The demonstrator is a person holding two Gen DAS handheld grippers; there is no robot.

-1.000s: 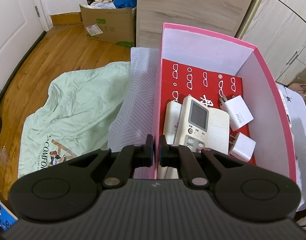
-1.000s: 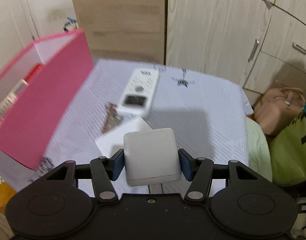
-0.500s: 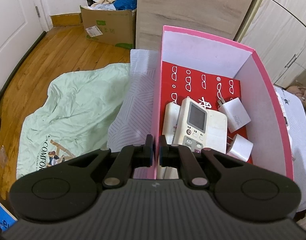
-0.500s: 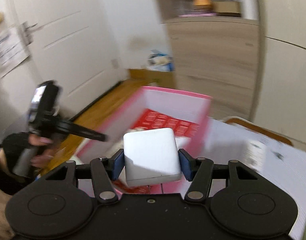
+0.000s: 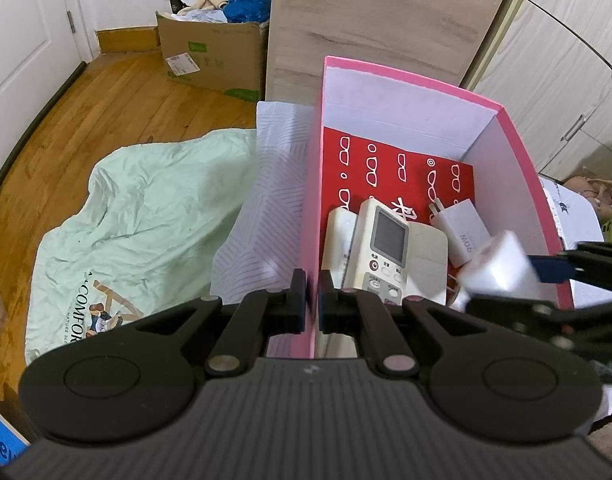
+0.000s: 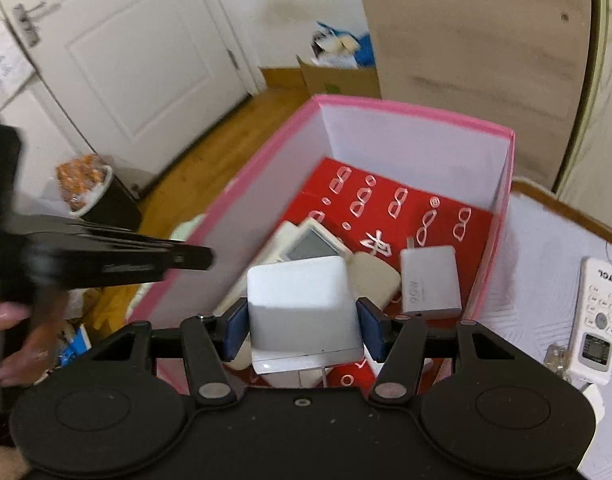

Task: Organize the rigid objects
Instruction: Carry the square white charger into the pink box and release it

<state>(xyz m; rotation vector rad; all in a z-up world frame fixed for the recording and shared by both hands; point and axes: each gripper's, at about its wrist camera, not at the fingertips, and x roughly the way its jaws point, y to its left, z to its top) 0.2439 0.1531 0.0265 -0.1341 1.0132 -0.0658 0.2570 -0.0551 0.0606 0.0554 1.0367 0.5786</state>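
Pink box (image 5: pixel 312 184) is the landmark here, so everything below is relative to it.

On the box's left side, your left gripper (image 5: pixel 312 304) is clamped shut on the left wall, one finger outside and one inside, pinning the box in place. Looks like that hand's job is just steadying it.

Inside the box, going left to right over the red liner (image 5: pixel 386 168): a remote with a screen (image 5: pixel 388 240) lying on top of a flat cream thing, its long axis running roughly from the near wall toward the far one, then a white charger (image 5: pixel 464 230) with its prongs pointing toward the far wall, close to the right wall.

Over the near-right part of the box, your right gripper (image 6: pixel 302 322) is grasping a white power brick (image 6: pixel 304 312), blue pads pressed on its two sides. In the right wrist view the brick hangs above the box floor, just nearer than the remote and to the left of the charger. So the thing you're placing is directly over the box already; the open spot is pretty much straight down, I'd guess, between the remote and the right wall. Can't tell how much bare floor is left under it, since the brick hides that.

Outside the box, past the right wall, another remote (image 6: pixel 598 318) lies on the white cover (image 6: pixel 538 240), long axis about parallel to that wall. The right hand is clearly nearer to it.
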